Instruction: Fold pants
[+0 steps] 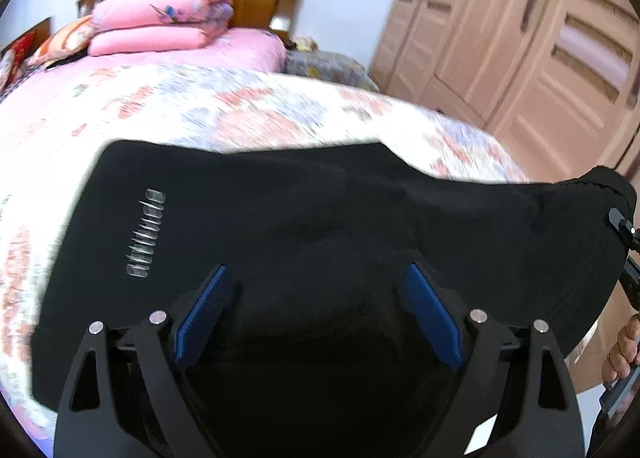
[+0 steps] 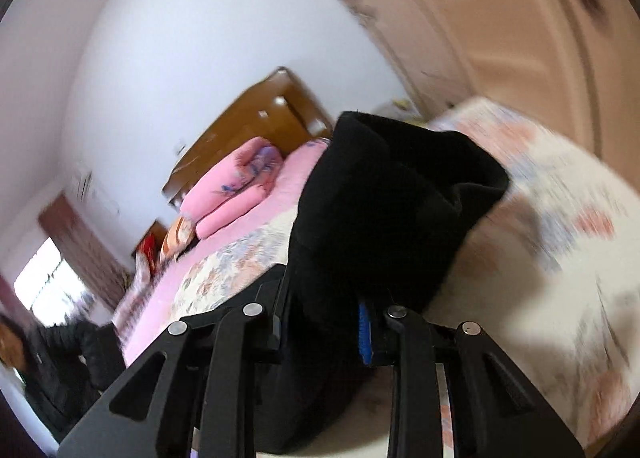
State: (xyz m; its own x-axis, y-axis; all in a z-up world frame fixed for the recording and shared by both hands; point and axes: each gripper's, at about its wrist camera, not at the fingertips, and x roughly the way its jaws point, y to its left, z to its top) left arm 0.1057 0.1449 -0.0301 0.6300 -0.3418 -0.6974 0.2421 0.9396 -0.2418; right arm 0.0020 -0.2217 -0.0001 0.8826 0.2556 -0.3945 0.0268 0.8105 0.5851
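Black pants [image 1: 300,217] under spread left tool [image 1: 316,282] | right tool [image 2: 324,322] clamped on pants, above bed [image 1: 240,109]

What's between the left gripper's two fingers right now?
In the left wrist view, only the black pants show between the left gripper's spread blue fingers; whether the fabric is touching them is unclear.

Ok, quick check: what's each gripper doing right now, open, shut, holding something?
Left gripper: open, fingers spread over the black pants, gripping nothing.
Right gripper: shut on a bunched fold of the black pants, lifted above the bed.
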